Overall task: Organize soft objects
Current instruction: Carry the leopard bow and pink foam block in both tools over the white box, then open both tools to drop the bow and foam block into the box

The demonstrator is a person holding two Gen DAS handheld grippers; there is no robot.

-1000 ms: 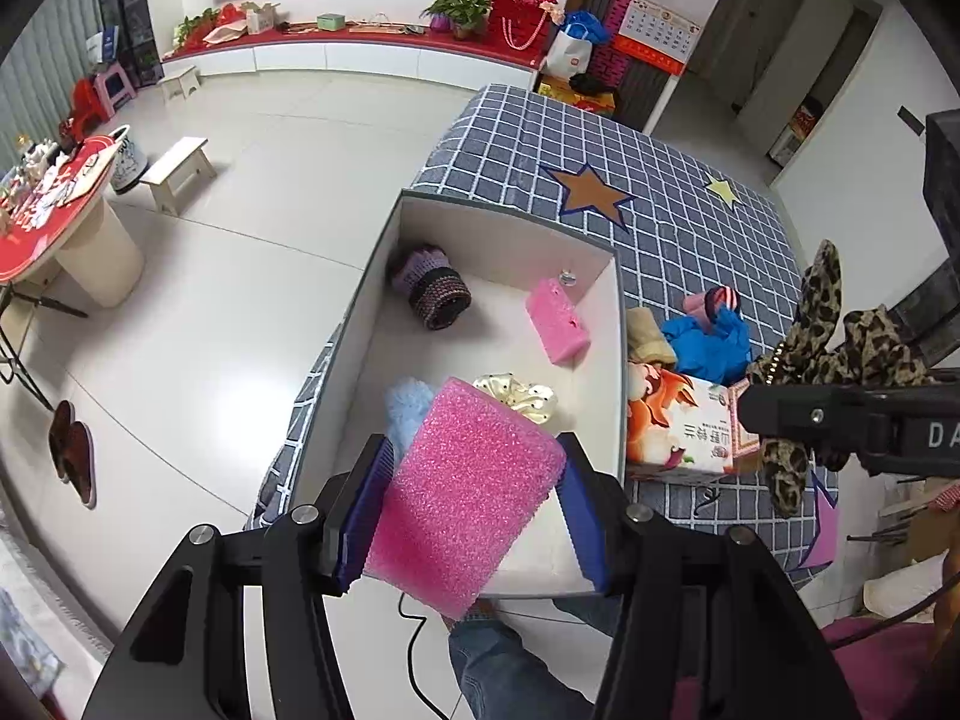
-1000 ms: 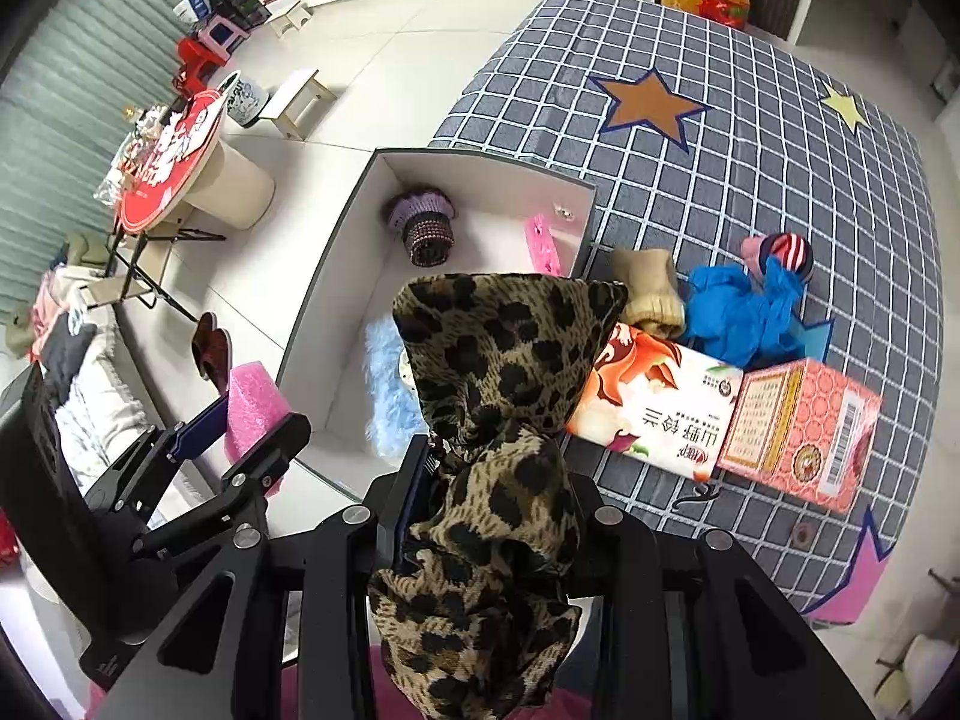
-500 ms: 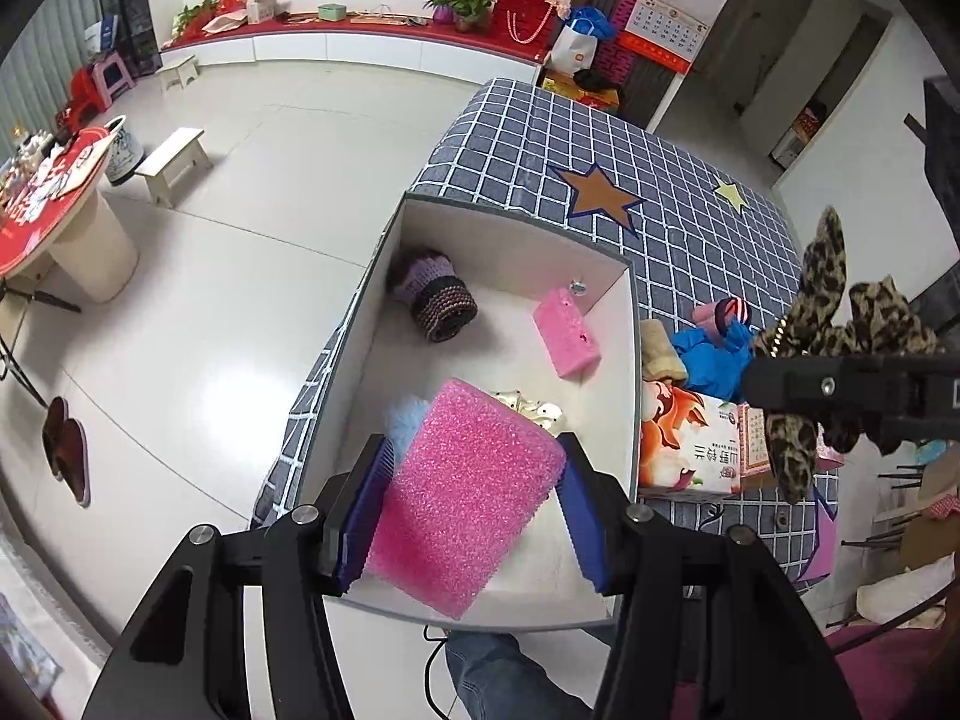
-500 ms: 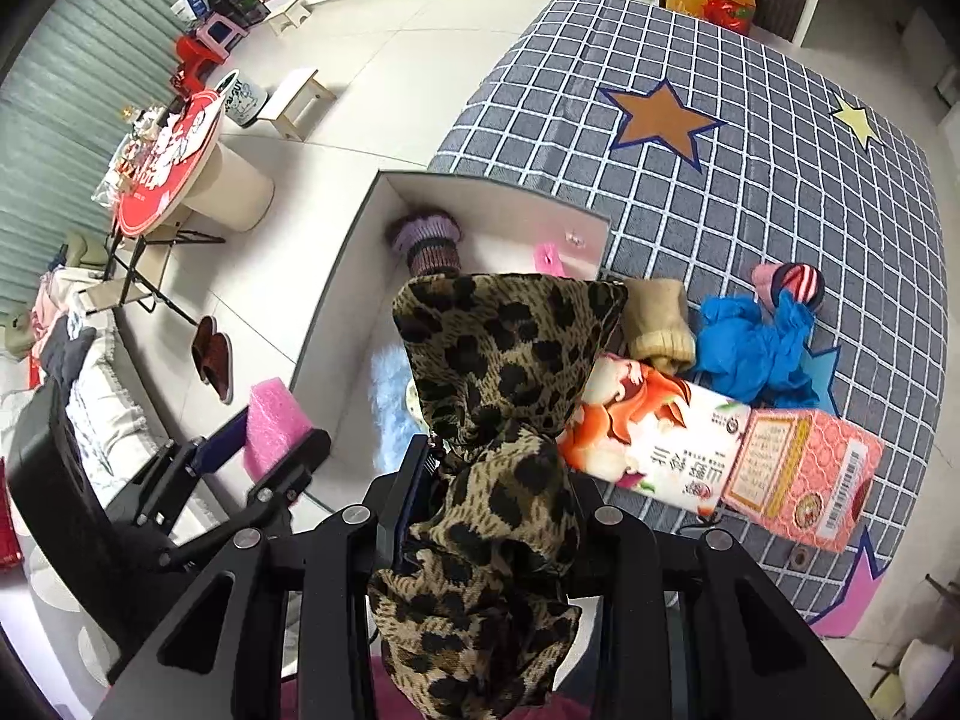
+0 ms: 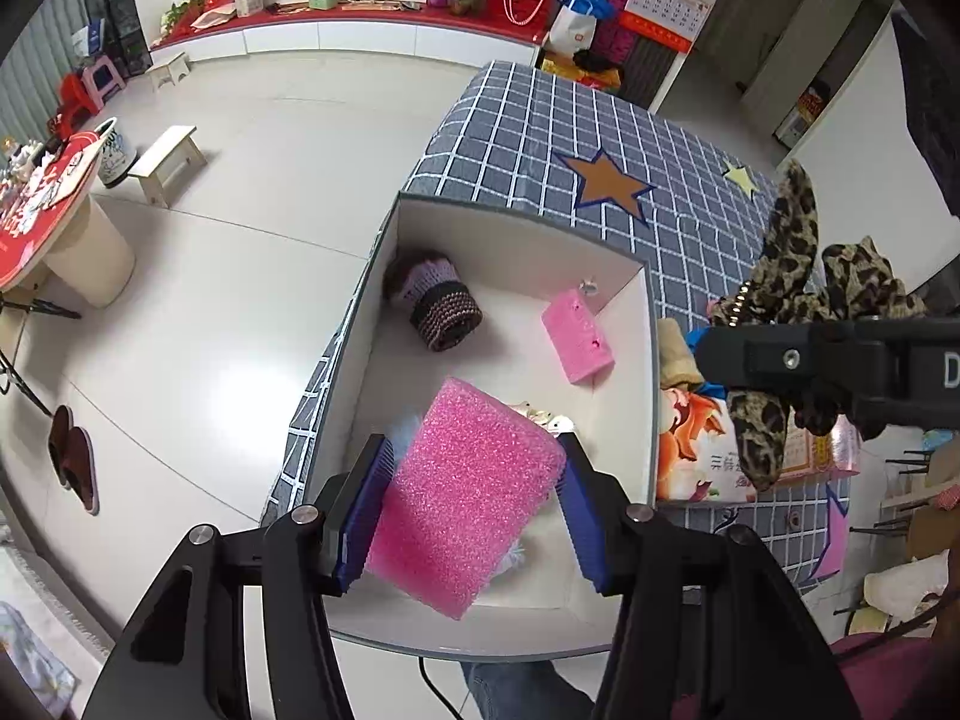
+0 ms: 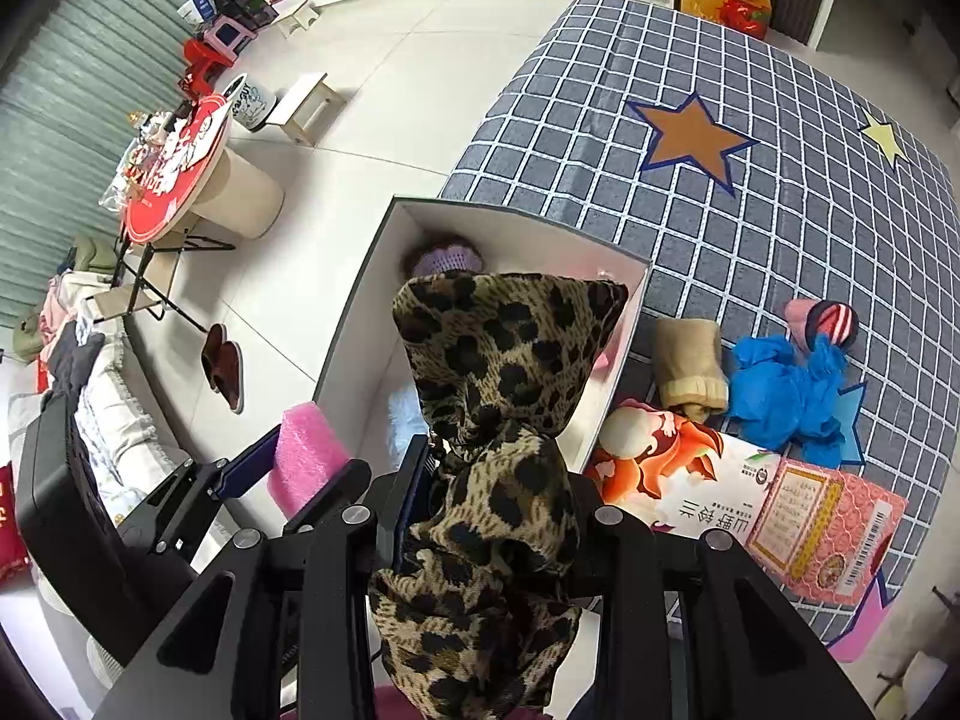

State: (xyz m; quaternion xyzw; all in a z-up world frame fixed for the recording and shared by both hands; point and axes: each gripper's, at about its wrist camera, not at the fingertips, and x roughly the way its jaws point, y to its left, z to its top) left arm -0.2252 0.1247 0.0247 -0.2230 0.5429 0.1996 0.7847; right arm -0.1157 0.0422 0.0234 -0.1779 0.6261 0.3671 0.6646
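Note:
My left gripper is shut on a bright pink foam sponge and holds it above the near end of the white open box. The sponge also shows in the right wrist view. My right gripper is shut on a leopard-print cloth, held over the box's right wall; it shows at the right of the left wrist view. Inside the box lie a knitted purple-and-dark hat, a small pink sponge and a pale blue fluffy item.
On the grey checked cloth right of the box lie a beige knitted item, a blue cloth, a striped pink ball, a tissue pack and a pink carton. White floor and slippers lie left.
Both grippers have moved forward over the box with their loads; the box and the table items now sit lower and nearer in both views.

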